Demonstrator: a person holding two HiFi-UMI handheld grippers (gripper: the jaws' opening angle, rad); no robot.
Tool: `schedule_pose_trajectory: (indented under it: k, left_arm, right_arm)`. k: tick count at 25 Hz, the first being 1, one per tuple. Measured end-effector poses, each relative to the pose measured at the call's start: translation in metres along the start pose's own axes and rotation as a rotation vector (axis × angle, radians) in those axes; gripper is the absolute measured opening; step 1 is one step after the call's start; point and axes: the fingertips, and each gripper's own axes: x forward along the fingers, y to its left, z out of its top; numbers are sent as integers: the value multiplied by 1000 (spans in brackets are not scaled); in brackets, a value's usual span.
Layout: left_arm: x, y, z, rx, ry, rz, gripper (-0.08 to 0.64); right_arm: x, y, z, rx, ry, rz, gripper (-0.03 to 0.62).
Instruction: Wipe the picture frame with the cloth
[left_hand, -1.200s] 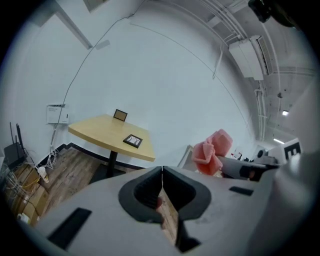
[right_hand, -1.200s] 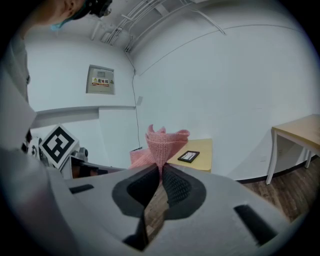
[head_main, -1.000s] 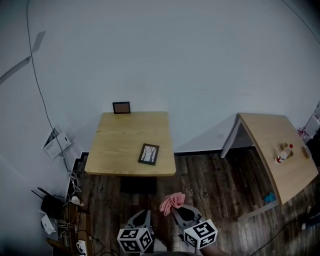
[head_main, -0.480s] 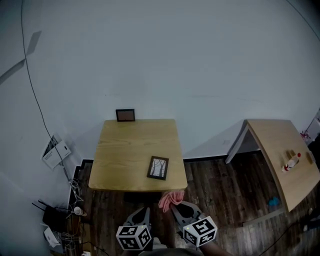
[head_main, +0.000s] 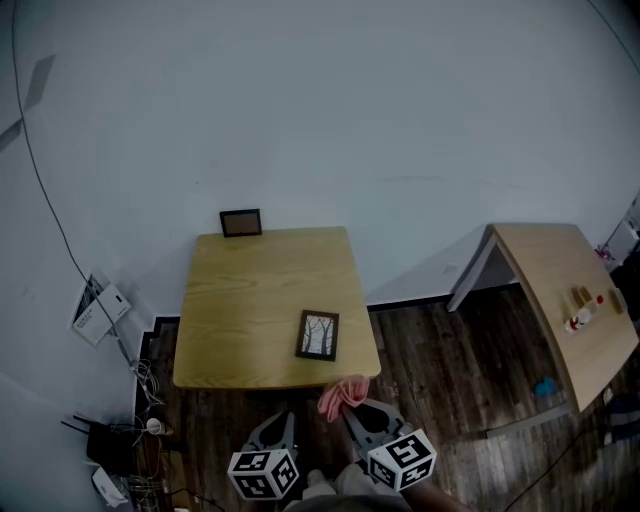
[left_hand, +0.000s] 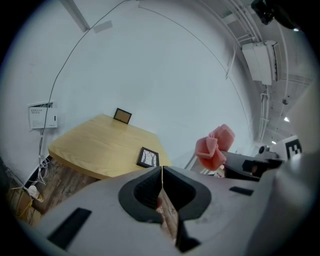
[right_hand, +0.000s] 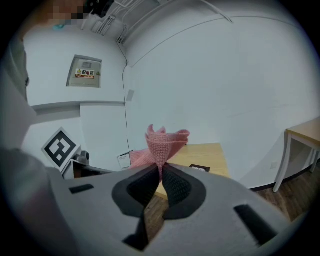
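A dark picture frame with a tree picture lies flat near the front right corner of the wooden table; it also shows as the picture frame and, partly hidden, the picture frame. A second small frame stands at the table's far edge against the wall. My right gripper is shut on a pink cloth, which bunches up above the jaws as the cloth. My left gripper is shut and empty, just short of the table's front edge.
A second wooden table at the right carries small bottles. Cables and a router lie on the dark wood floor at the left. A white box leans by the wall. A cable runs down the wall.
Both grippers have moved closer to the table; the table and the lying frame sit nearer to them in the head view. The cloth stays held in the right gripper.
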Motion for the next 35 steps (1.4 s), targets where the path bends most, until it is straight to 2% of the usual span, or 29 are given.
schedule_pose_trajectory:
  k: [7,15,19,25,26,27,28,35]
  left_arm:
    - [28,9,4,-18,15,13,5]
    - [82,25,20,-35,49,11,5]
    - [117,35,25,-12,76,33,6]
    - [162,52,21,-21,138,47,9]
    - [170,53,19,-26,156,38,38]
    - [178,54,16,-29,174,32,119]
    - [185,57,14,-28,191,34,150]
    - [218,79,0,-27,257,102,152]
  right_arm:
    - [21,-29,0,15,23,-9,14]
    - [83,-63,10,-17,61,56,14]
    - [113,-86,16,-22,80,76,14]
    - [152,-117,13,1,127,100,14]
    - [158,-122,11,4,137,103,14]
    - [164,-127,9,4,147,107,14]
    - [170,-131,8,2,157,114,14]
    - [209,-142,-16,-42,243,174,14]
